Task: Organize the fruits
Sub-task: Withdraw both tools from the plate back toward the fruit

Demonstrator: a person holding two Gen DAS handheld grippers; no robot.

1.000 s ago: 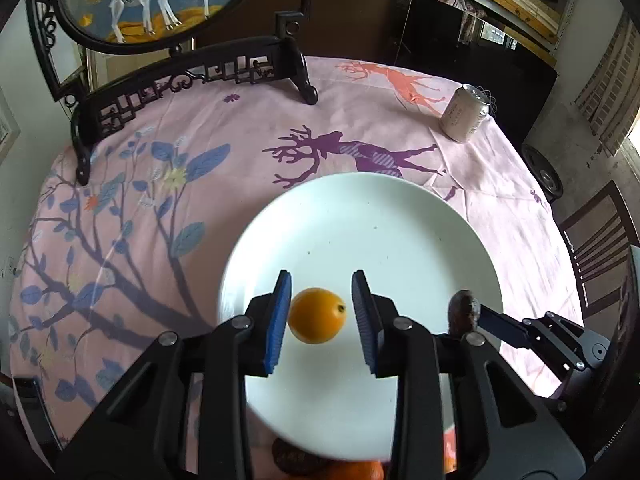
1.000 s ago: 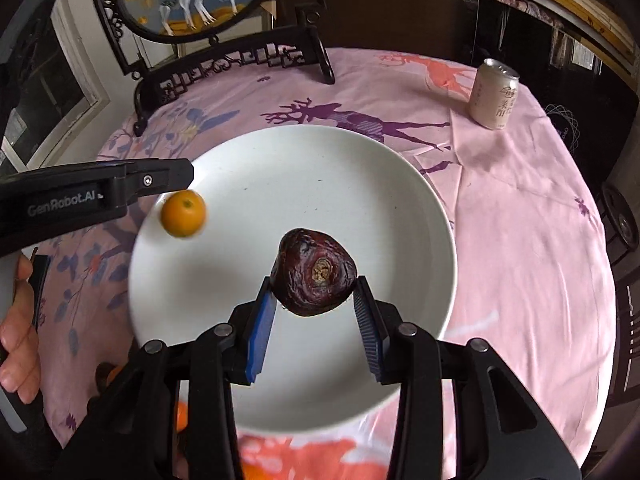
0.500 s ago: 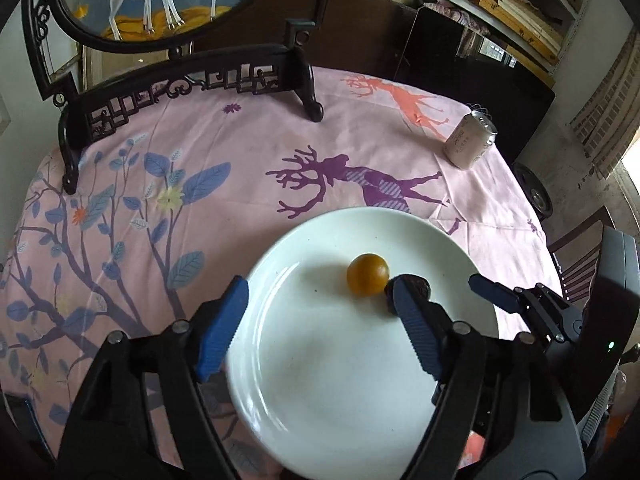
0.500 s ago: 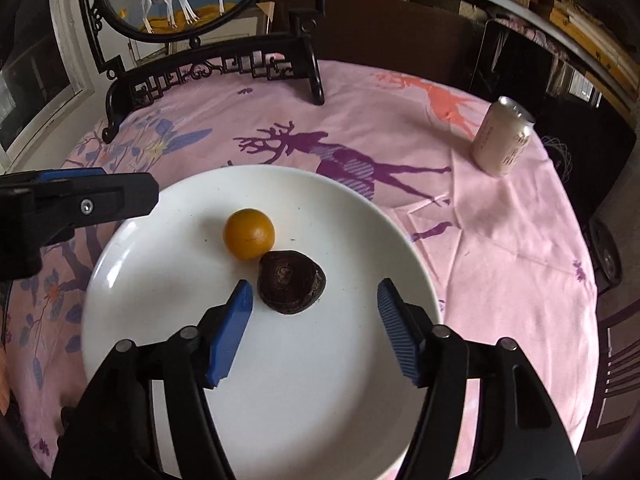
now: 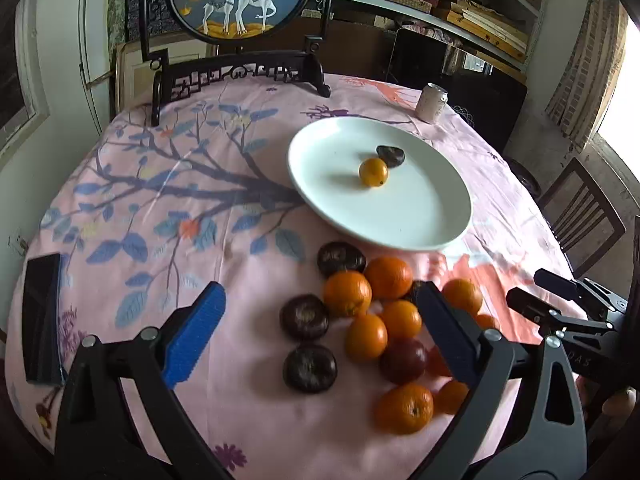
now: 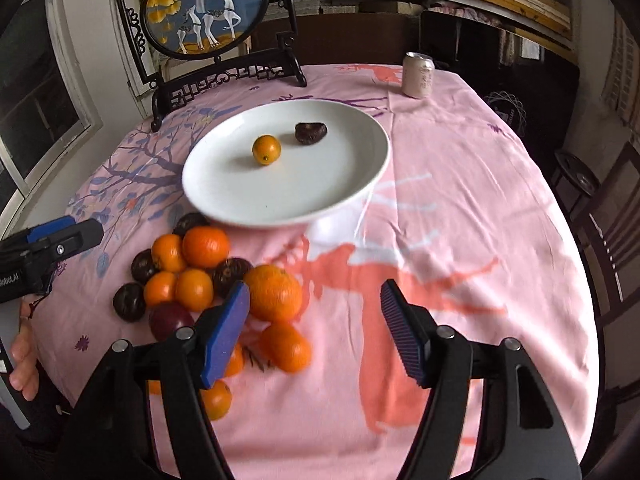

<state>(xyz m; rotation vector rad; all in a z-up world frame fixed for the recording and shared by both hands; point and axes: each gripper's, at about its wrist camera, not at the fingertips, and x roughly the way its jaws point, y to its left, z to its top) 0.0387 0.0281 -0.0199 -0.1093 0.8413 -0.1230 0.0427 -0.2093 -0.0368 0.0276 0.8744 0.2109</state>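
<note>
While the white plate [image 5: 400, 236] in the upper middle of the frame carries only one small orange [image 5: 373, 172] and one dark fruit [image 5: 391, 155], the rest of the fruit lies heaped on the bench [image 5: 248, 408] in the lower middle. The left gripper [image 5: 320, 328] has just been opening and its jaws stand wide and empty above the pile [image 5: 372, 328]. The right gripper [image 6: 316, 332] has also just been opening; its jaws are about half spread with nothing between them, its left pad beside a large orange [image 6: 274, 292]. The oranges look light, round and prone to roll, so I would pinch across the widest middle. The dark fruits [image 5: 305, 317] look softer and wrinkled; I would squeeze gently on their flatter sides.
</note>
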